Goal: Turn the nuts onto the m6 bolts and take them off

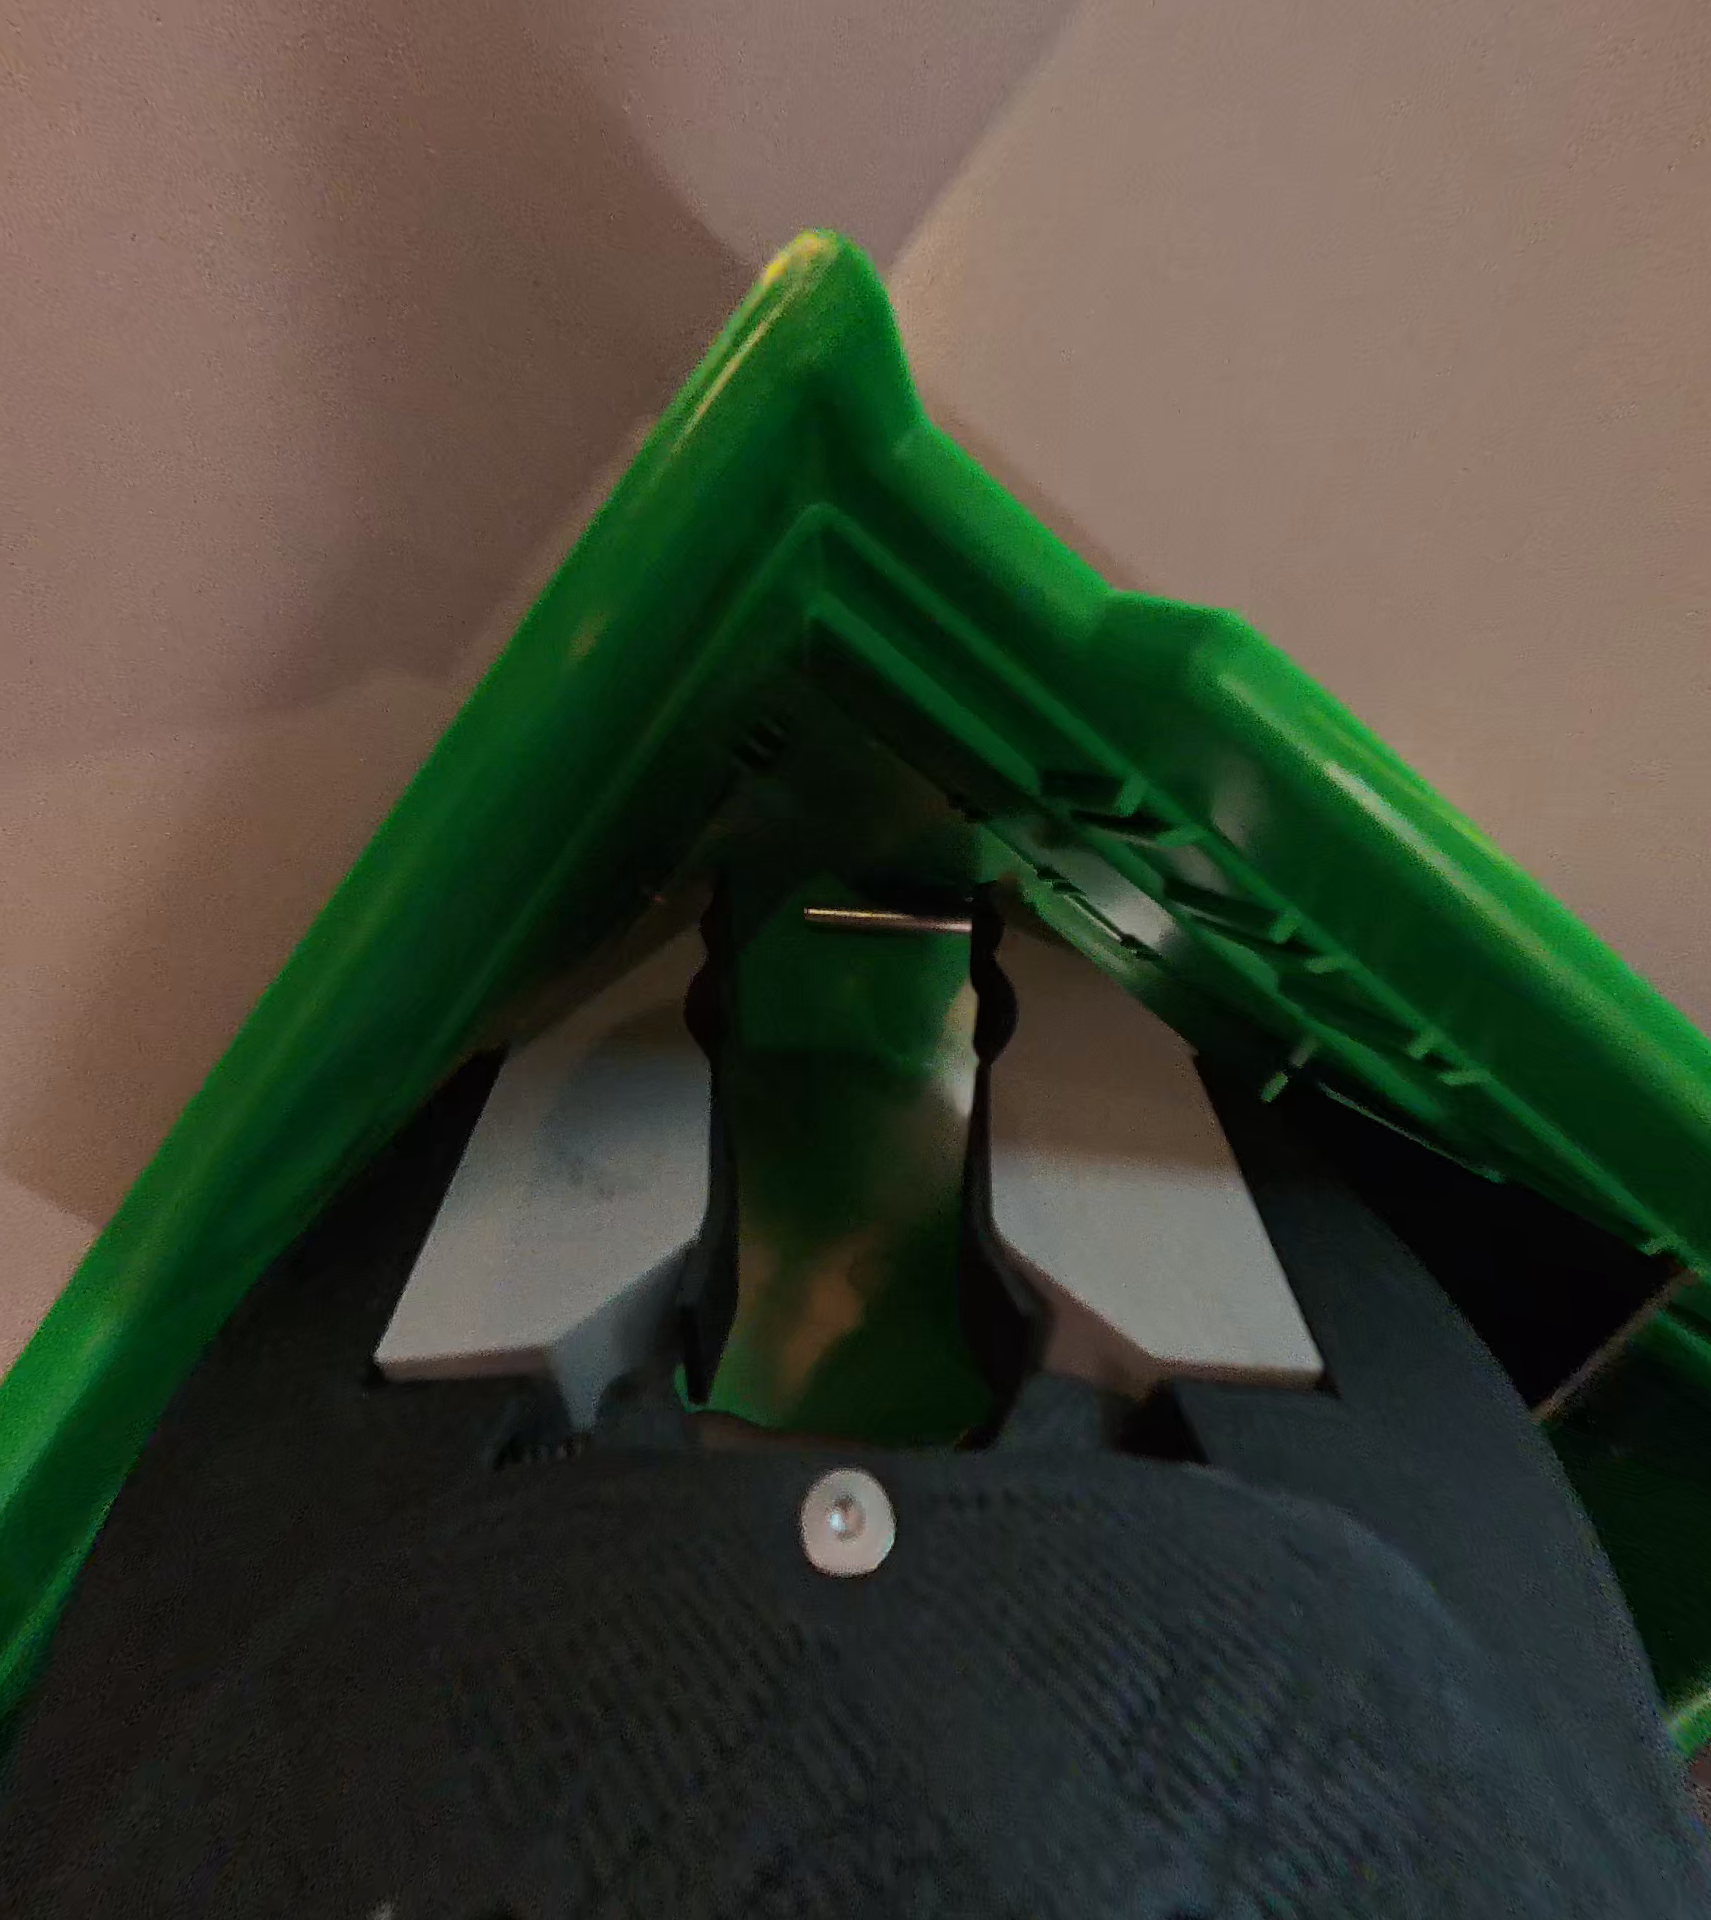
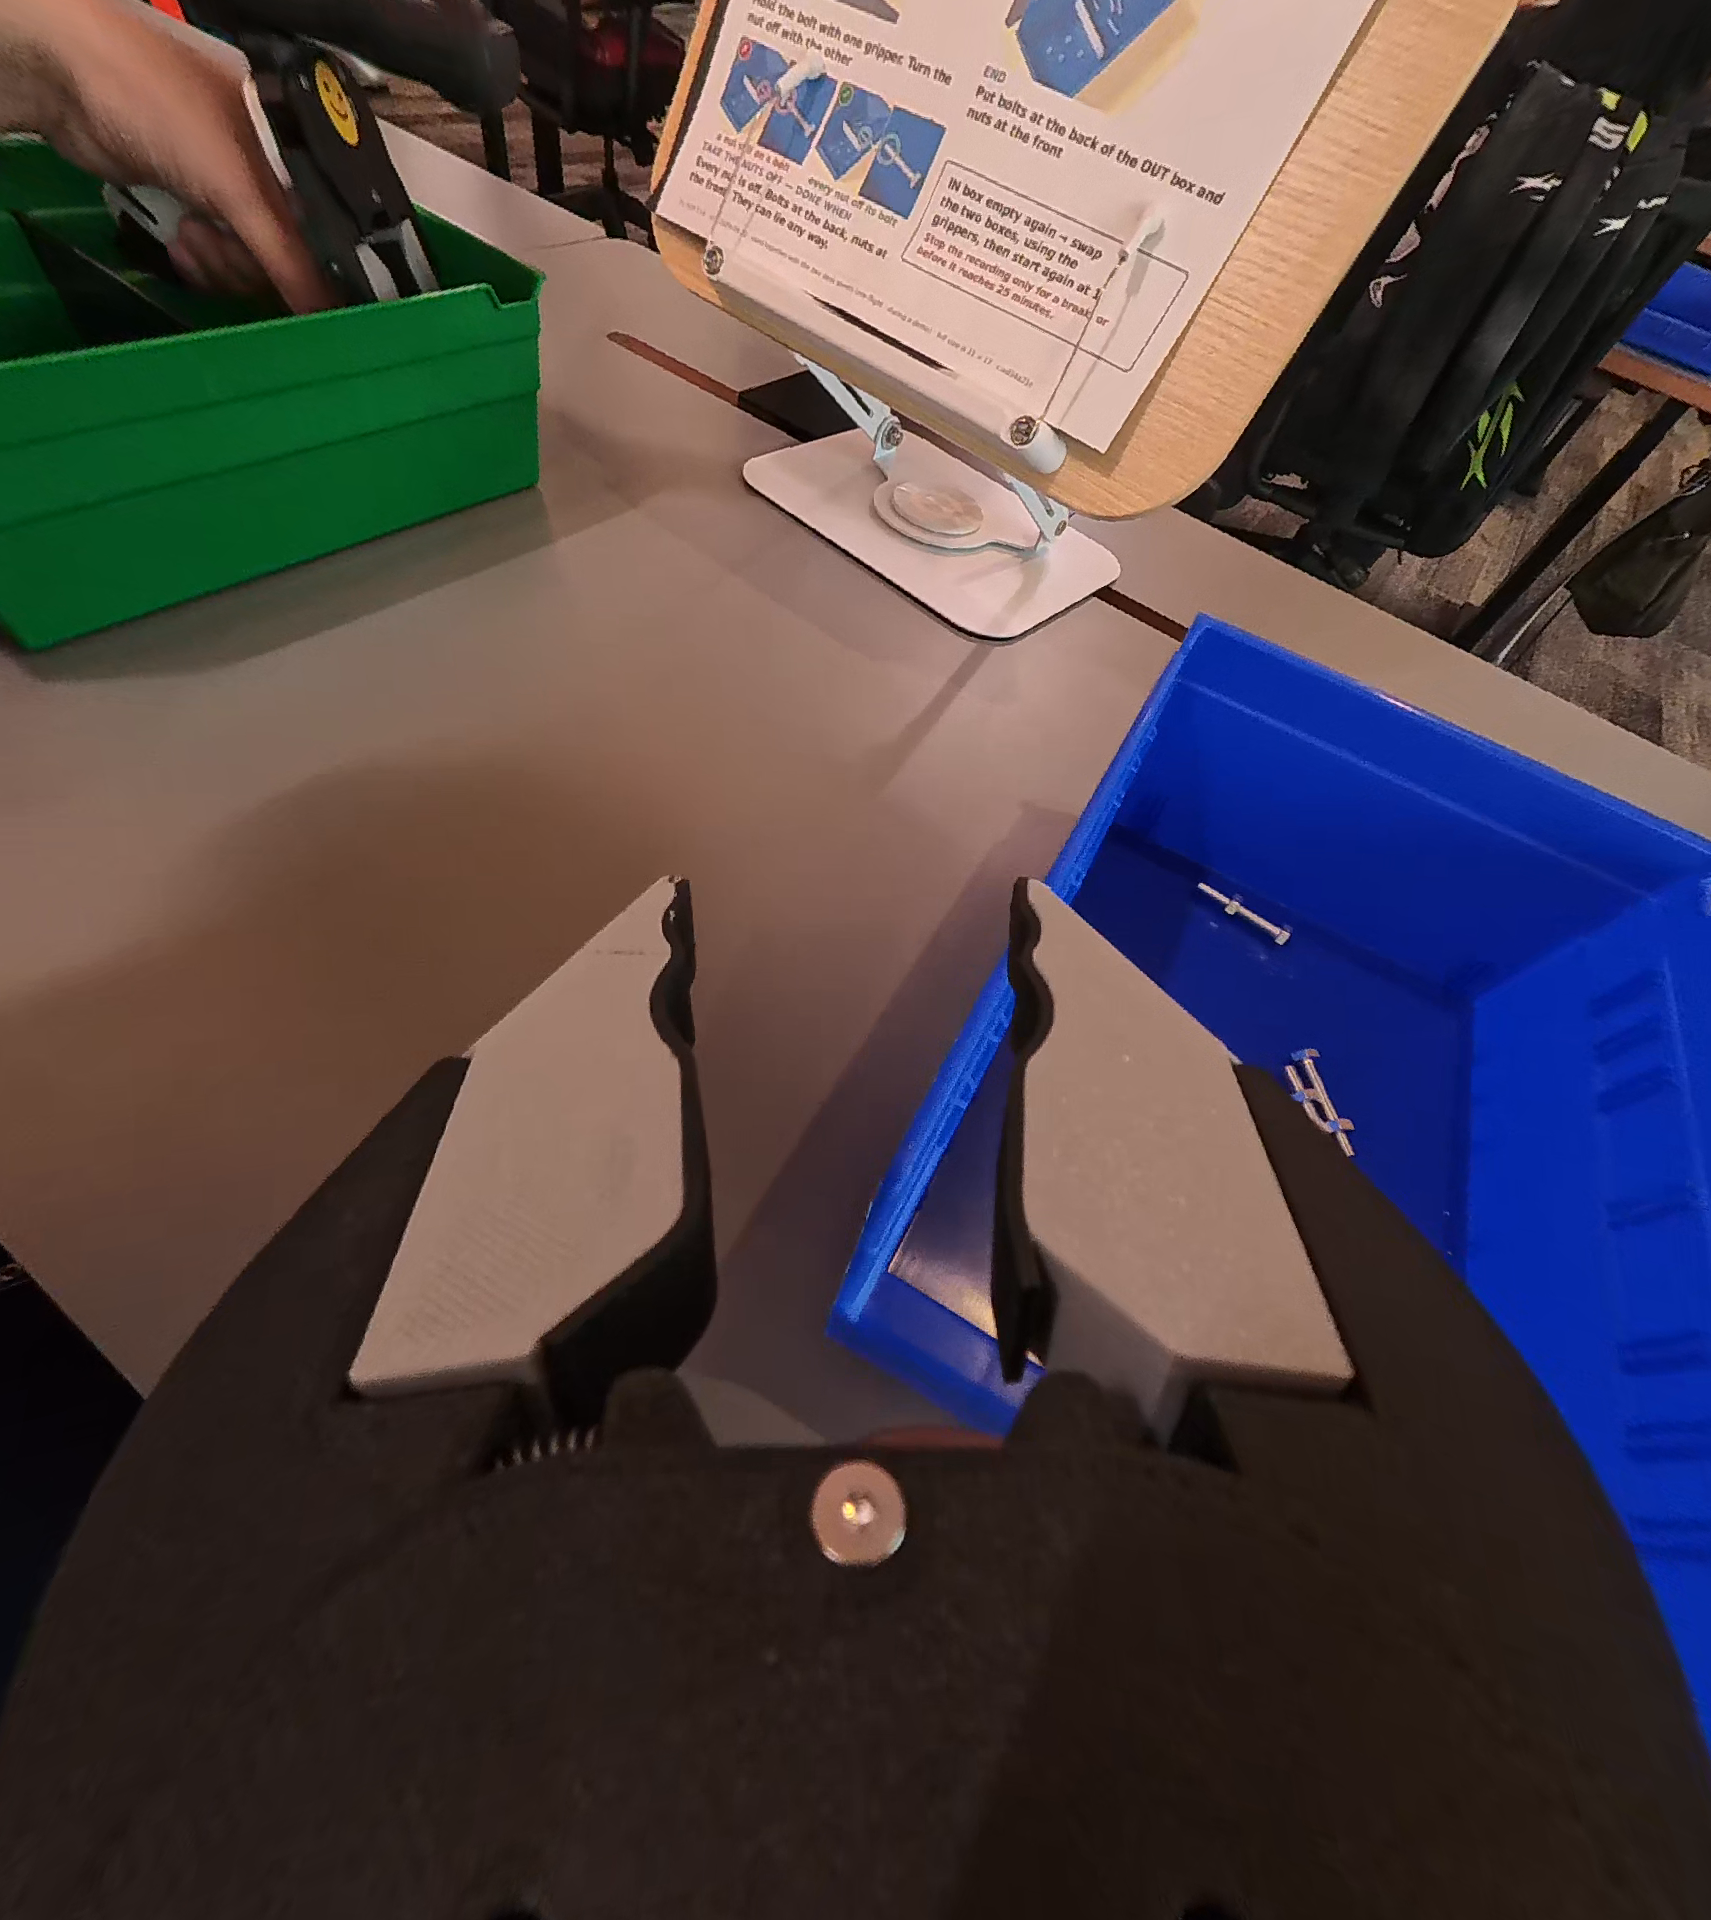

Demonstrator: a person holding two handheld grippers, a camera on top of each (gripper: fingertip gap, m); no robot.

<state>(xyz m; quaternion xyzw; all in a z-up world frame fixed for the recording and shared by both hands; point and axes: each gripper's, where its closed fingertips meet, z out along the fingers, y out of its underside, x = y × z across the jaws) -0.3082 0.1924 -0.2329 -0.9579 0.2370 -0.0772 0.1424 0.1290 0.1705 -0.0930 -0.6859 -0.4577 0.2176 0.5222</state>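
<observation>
Left tool [image 1: 851, 935] down inside the green bin [image 1: 539, 810], nosed into one corner, two ribbed walls meeting just ahead of the tips. Jaws apart, a little narrower than on the other side. Between the fingertips [image 1: 991, 997] a thin metal bolt [image 1: 882, 920], lying crosswise, one end at the right-hand pad, the other short of the left-hand pad; not clamped as far as the blur allows. No telling whether a nut sits on it. Beyond the bin walls, plain pale surface [image 1: 259, 416].

From the right wrist view: same left tool [image 2: 383, 260] seen far off at upper left, black with pale fingers, tilted down into the green bin [image 2: 207, 457], held by a hand [image 2: 196, 156].

Right tool [image 2: 846, 935] wide open and gripping nothing, hanging above the grey surface [image 2: 415, 779]. Right-hand finger over the near left wall of the blue bin [image 2: 1609, 1195], left-hand finger over bare surface just beside it. In the blue bin, a small silvery bolt with nut [image 2: 1243, 914] on the floor toward the far wall, and a second small metal piece [image 2: 1324, 1101] nearer, against the right wall, too small to make out clearly.

Green bin and blue bin well apart, one far left, one near right. Between them at the back, a white stand [image 2: 934, 540] carrying a wooden board with a printed sheet [image 2: 934, 208] clipped to it. Behind the surface at upper right, dark bags [image 2: 1505, 260] and patterned carpet [image 2: 1609, 644].
</observation>
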